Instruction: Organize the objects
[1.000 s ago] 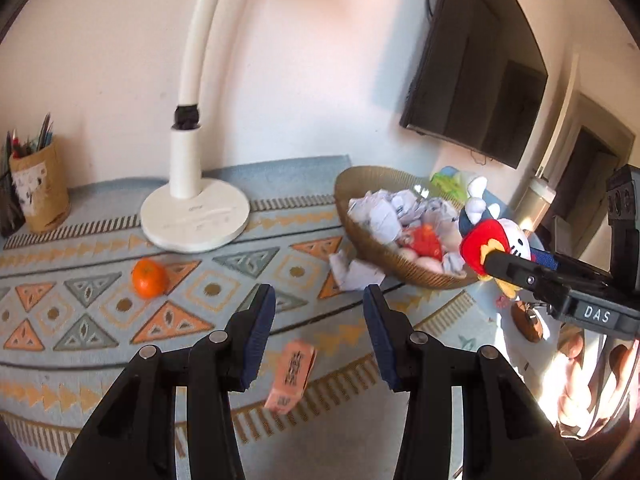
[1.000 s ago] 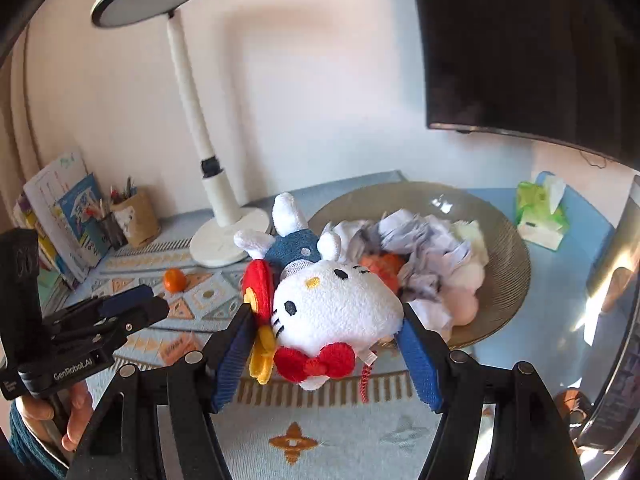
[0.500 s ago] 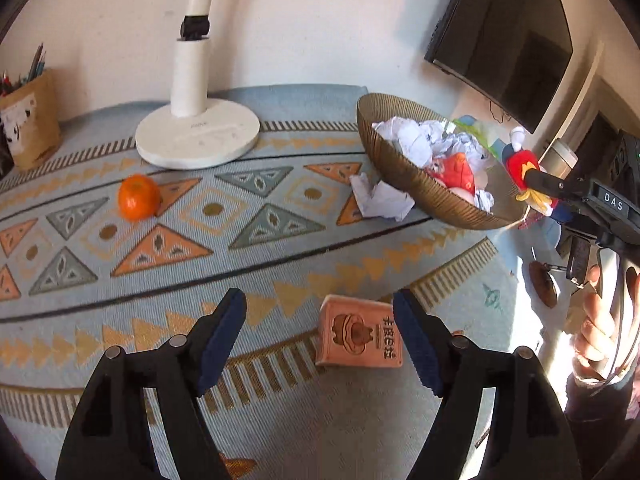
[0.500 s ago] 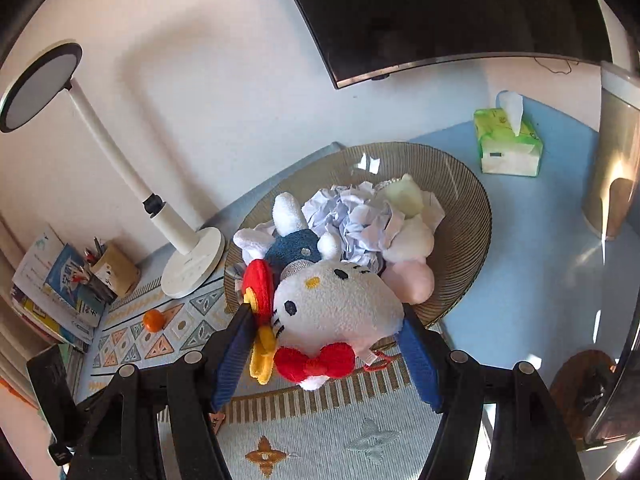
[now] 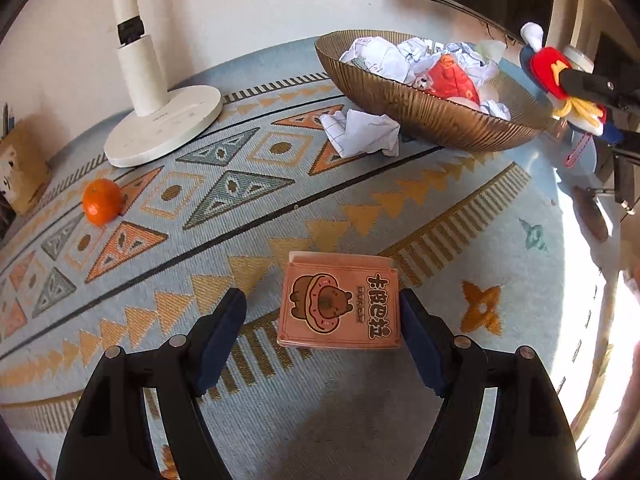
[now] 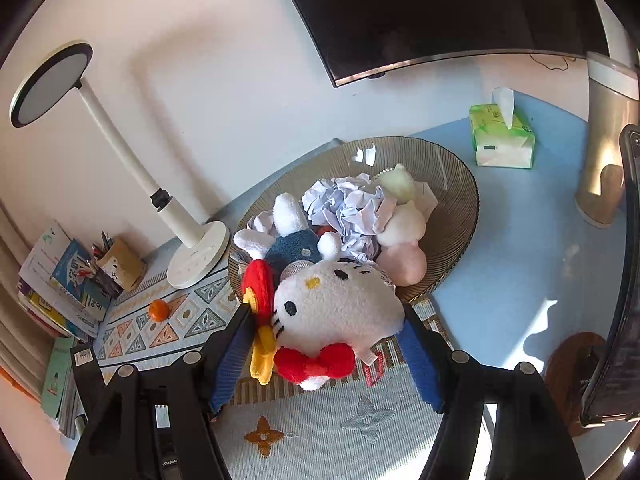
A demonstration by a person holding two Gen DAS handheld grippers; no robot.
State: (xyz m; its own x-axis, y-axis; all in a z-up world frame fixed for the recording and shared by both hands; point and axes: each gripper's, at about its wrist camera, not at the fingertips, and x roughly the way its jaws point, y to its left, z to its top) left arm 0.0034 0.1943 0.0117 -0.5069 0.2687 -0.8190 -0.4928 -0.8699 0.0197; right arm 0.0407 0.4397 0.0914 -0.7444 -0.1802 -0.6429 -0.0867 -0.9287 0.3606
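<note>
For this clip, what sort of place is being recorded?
Probably a home desk or study corner: a white desk lamp, a pen holder beside stacked books, and a wall-mounted screen above the patterned mat.

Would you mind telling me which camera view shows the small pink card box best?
The left wrist view shows it best: the pink card box lies flat on the patterned rug between the fingers of the open left hand-held gripper, its printed top fully visible. The right wrist view does not show the box at all.
</note>
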